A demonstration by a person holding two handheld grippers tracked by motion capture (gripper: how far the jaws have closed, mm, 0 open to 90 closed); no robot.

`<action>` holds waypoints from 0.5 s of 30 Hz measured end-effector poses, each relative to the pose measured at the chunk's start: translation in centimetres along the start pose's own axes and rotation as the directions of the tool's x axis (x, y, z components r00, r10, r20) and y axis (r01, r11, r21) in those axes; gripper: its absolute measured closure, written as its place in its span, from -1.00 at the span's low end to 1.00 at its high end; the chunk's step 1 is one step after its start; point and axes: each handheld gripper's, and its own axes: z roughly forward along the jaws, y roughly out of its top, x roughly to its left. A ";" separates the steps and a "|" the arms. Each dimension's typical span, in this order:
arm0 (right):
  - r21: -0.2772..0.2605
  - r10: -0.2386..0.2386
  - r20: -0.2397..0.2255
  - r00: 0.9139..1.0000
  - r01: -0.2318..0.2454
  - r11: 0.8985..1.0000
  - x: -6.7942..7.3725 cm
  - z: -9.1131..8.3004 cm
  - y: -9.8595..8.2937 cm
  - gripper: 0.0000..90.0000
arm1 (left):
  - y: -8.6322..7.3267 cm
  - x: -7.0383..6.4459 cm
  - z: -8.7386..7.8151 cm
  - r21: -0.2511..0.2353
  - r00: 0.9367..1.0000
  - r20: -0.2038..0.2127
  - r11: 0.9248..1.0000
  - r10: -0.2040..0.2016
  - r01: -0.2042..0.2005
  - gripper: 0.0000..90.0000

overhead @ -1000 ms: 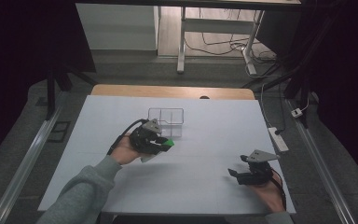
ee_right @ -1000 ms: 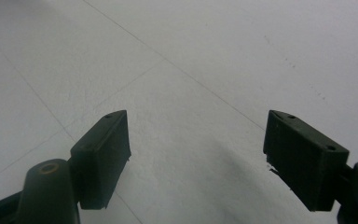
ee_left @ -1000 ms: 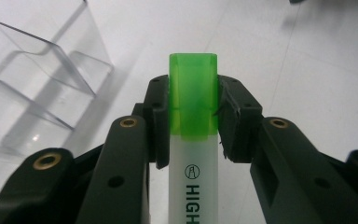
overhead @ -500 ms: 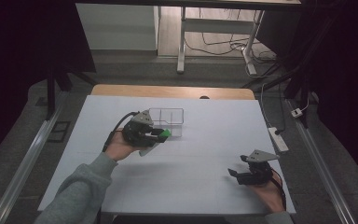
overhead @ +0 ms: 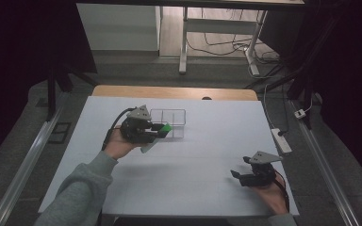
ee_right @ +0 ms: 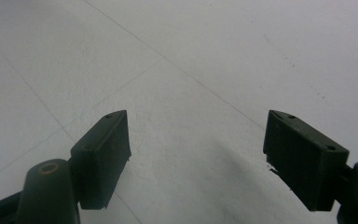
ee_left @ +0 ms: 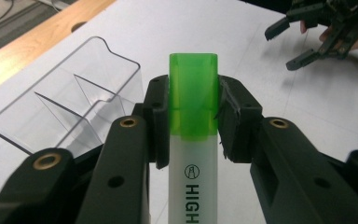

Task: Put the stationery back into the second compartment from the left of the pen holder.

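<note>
My left gripper (overhead: 162, 130) is shut on a white highlighter with a green cap (ee_left: 193, 98), held above the table next to a clear plastic organizer (overhead: 170, 119). In the left gripper view the green cap sits squeezed between both jaws, and the clear organizer (ee_left: 70, 98), with its empty compartments, lies just to the left. My right gripper (overhead: 238, 178) rests open near the table's front right, nothing between its jaws; the right gripper view has its open jaws (ee_right: 198, 154) over bare white tabletop. The right gripper (ee_left: 303, 42) also appears far off in the left gripper view.
The white tabletop (overhead: 202, 155) has a wooden strip (overhead: 174, 92) along its far edge. A white power strip (overhead: 281, 140) lies at the right edge. Desk legs and cables stand on the floor beyond.
My left gripper has carried the highlighter up and away from me, closer to the clear organizer. The right gripper has stayed in place.
</note>
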 end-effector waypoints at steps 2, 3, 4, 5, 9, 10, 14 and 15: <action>-0.001 0.001 -0.001 1.000 -0.001 1.000 0.0 0.0 0.0 -0.50 | 0.1 0.2 -0.1 -0.008 1.000 -0.001 1.000 -0.003 0.003 0.48; 0.001 0.000 0.001 1.000 0.000 1.000 -0.1 0.0 0.0 -0.50 | 0.1 0.3 -0.1 -0.013 1.000 -0.003 1.000 -0.005 0.005 0.48; 0.003 0.000 0.000 1.000 0.000 1.000 -0.1 0.1 -0.1 -0.50 | 0.2 0.3 -0.2 -0.017 1.000 -0.005 1.000 -0.007 0.007 0.48; 0.005 -0.001 0.000 1.000 0.001 1.000 -0.1 0.1 -0.1 -0.50 | 0.2 0.5 -0.2 -0.019 1.000 -0.008 1.000 -0.009 0.009 0.48; 0.004 -0.001 0.000 1.000 0.001 1.000 0.0 0.1 0.0 -0.50 | 0.5 0.9 -0.3 -0.030 1.000 -0.011 0.999 -0.019 0.019 0.48; 0.003 -0.001 0.001 1.000 0.001 1.000 -0.1 0.1 -0.1 -0.50 | 0.6 1.0 -0.3 -0.033 1.000 -0.011 0.999 -0.020 0.019 0.48; 0.003 0.001 0.001 1.000 -0.001 1.000 -0.1 0.1 -0.1 -0.50 | 1.0 1.2 -0.4 -0.039 1.000 -0.017 0.999 -0.020 0.019 0.48; 0.004 0.000 0.001 1.000 0.000 1.000 -0.1 0.1 -0.1 -0.50 | 1.1 1.2 -0.4 -0.041 1.000 -0.019 0.999 -0.020 0.019 0.48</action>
